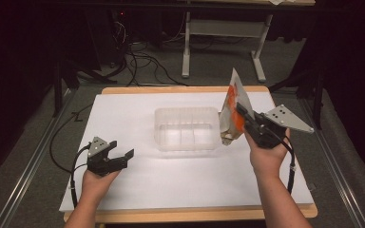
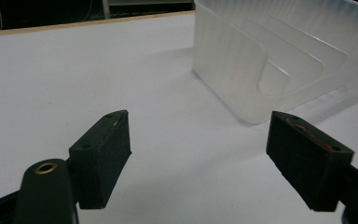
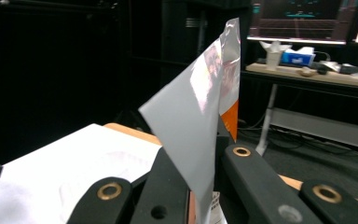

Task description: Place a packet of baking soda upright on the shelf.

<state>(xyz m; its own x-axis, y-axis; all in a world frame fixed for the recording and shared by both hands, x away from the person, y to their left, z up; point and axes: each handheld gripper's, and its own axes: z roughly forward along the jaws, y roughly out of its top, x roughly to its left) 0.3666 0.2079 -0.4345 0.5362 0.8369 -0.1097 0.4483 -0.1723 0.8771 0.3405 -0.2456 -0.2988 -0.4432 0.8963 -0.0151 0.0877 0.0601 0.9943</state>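
A silver and orange foil pouch (image 1: 233, 107) stands upright above the table's right side, pinched by my right gripper (image 1: 244, 116), which is shut on it. In the right gripper view the pouch (image 3: 200, 116) rises between the two black jaws, its silver back facing the camera. A clear plastic bin (image 1: 186, 128) with inner dividers sits at the table's middle, just left of the pouch. My left gripper (image 1: 122, 151) rests low at the front left, open and holding nothing. The left gripper view has its pads (image 2: 103, 154) wide apart, the bin (image 2: 270, 60) ahead to the right.
The white table top (image 1: 138, 180) has a wooden edge. Beyond the far edge are a grey desk frame (image 1: 223, 42) and cables on the floor (image 1: 138, 61). A second table with a tissue box (image 3: 298, 57) and a monitor stands in the background.
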